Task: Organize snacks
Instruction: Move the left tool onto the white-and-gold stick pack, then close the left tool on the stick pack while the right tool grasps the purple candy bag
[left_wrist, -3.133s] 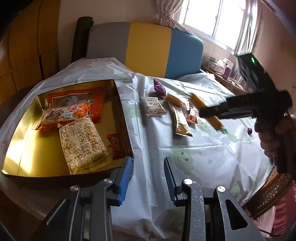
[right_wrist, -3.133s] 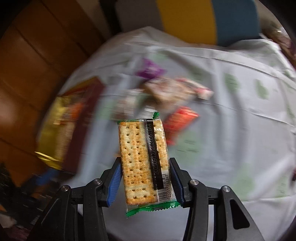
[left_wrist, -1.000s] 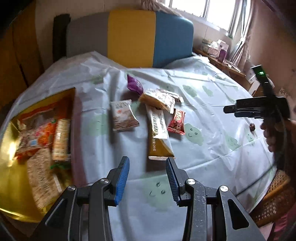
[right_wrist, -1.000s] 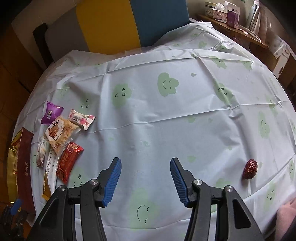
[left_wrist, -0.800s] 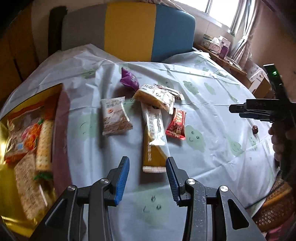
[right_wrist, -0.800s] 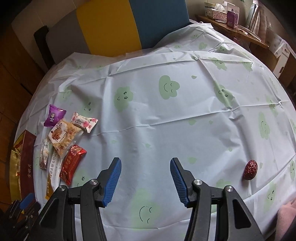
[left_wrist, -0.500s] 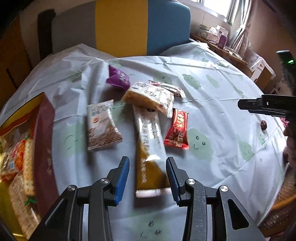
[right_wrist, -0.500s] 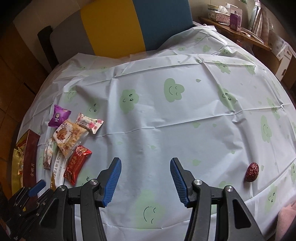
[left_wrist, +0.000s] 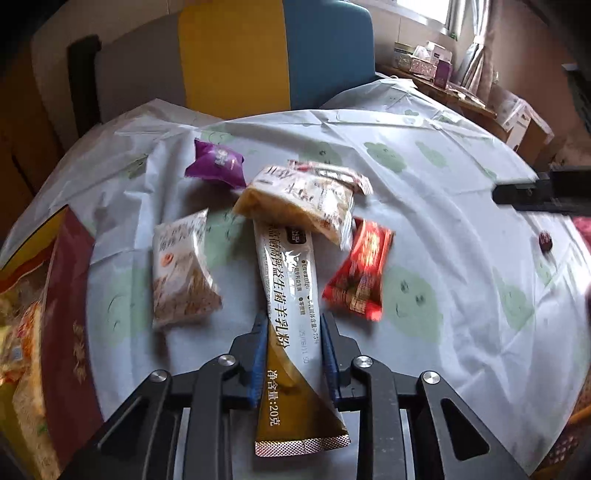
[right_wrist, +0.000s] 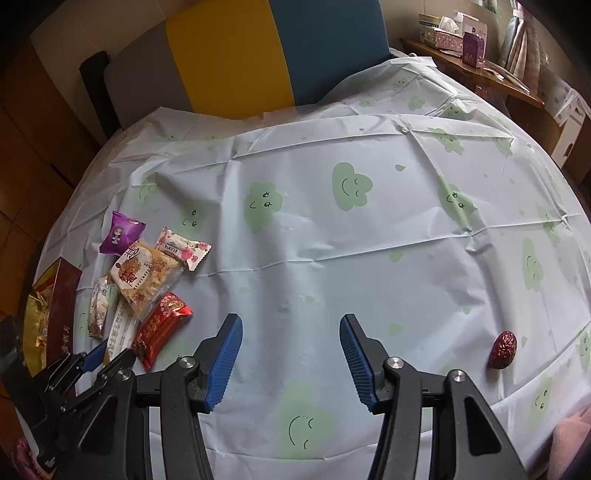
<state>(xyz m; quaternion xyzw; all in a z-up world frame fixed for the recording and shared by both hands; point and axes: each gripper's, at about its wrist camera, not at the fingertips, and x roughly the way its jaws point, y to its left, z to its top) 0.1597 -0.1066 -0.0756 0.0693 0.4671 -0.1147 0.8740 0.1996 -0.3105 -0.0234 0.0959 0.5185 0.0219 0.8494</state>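
Note:
A long white and gold sachet (left_wrist: 288, 280) lies lengthwise between the fingers of my left gripper (left_wrist: 291, 321). The jaws are closing and the blue pads meet its two long edges. Round it on the cloth lie a red packet (left_wrist: 360, 273), a beige packet (left_wrist: 181, 266), a clear-wrapped pastry (left_wrist: 299, 199), a purple sweet (left_wrist: 216, 166) and a flowered candy (left_wrist: 332, 173). My right gripper (right_wrist: 291, 321) hangs open over bare cloth with nothing between its fingers. From there the left gripper (right_wrist: 107, 354) shows at the lower left, on the sachet (right_wrist: 120, 328).
A gold box with a maroon wall (left_wrist: 66, 295) holds several snacks at the left edge. A red date (right_wrist: 503, 349) lies alone at the right. A grey, yellow and blue chair (left_wrist: 236, 55) stands behind the table. A shelf with boxes (right_wrist: 461, 33) is at the far right.
My left gripper came forward and down from near the gold box to the sachet, and its jaws narrowed around it. The right gripper stayed open and about where it was.

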